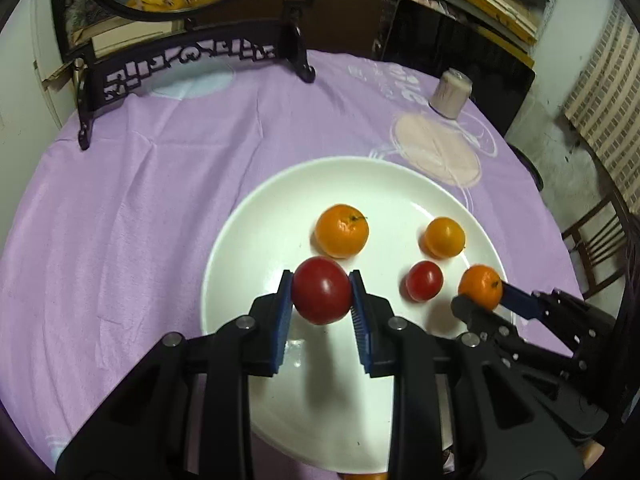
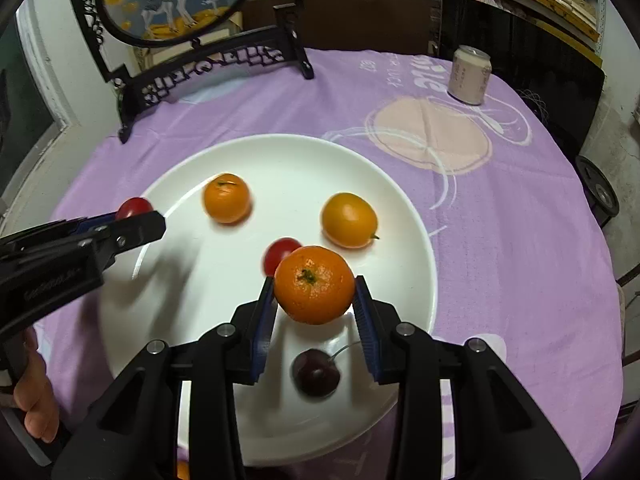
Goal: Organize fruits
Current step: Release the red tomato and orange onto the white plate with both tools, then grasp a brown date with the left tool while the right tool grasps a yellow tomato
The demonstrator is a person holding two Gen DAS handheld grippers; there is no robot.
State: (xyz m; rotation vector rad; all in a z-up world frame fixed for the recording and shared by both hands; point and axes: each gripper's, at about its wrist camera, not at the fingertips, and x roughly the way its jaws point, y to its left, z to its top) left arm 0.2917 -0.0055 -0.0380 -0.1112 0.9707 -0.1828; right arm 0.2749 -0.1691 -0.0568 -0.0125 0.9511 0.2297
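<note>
Over the white plate [image 1: 256, 216], both grippers carry fruit: the left gripper [image 1: 322, 292] is clamped on a large red tomato [image 1: 322, 290], pads touching it at its 3 and 9 o'clock sides, and the right gripper [image 2: 315, 292] is clamped on a mandarin [image 2: 314, 290], stem side facing the camera. Both fruits appear lifted clear of the plate — shadows fall below them. Resting on the plate: two loose oranges [image 1: 341, 231] [image 1: 444, 237], a small red tomato [image 1: 424, 281], and a dark cherry [image 2: 316, 374] at about 6 o'clock in the right wrist view, directly under the mandarin. Judged step: placing or sorting by kind. To do it well, lower each fruit straight down onto bare plate next to its like, and part the pads only once it rests, since round fruit rolls. The mandarin needs shifting toward 12 o'clock before release, so it misses the cherry and its stalk. Open room: the plate's 9 o'clock half is bare; its rim lies close at 3 o'clock. Purple cloth [image 1: 120, 220] surrounds it; a can [image 2: 469, 75] and a carved stand [image 2: 208, 68] sit well apart at the far edge.
</note>
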